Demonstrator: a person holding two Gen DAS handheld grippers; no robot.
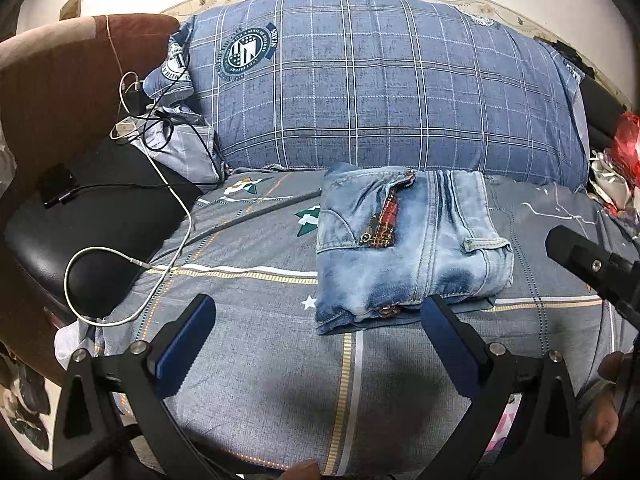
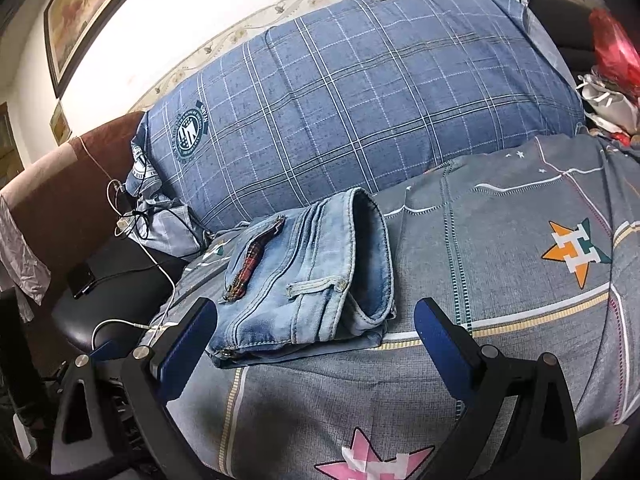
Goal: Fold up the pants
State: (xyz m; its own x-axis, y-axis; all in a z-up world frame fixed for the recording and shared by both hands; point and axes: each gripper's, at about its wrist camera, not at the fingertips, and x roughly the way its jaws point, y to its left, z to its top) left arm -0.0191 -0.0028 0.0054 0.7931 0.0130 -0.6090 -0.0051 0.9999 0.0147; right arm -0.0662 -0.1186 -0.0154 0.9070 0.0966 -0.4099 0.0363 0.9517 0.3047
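**Folded jeans on the bed, both grippers wide and empty**

Grey patterned bedding covers the bed (image 1: pixel 248 360), printed with stars and pale stripes, and a big blue checked pillow (image 1: pixel 380 80) lies across its far side against the wall. On the bedding, just in front of the pillow, sit the pants (image 1: pixel 404 248): light-washed denim jeans folded into a compact square bundle, fly and red-lined zipper facing up, a belt loop showing near the right edge. From the right wrist view the rolled waistband opening (image 2: pixel 372 256) faces the camera side.

The left gripper (image 1: pixel 318 316) hovers low over the bedding with its jaws spread wide and holding nothing; its right finger tip sits just at the near edge of the jeans. The right gripper (image 2: pixel 316 320) is likewise spread wide and empty, the bundle lying between and beyond its fingers.

Off to the left, a white cable (image 1: pixel 168 248) and a black cable (image 1: pixel 120 190) trail from the bedding onto a dark padded seat (image 1: pixel 80 240). Red wrapping (image 2: pixel 616 52) lies at the far right.
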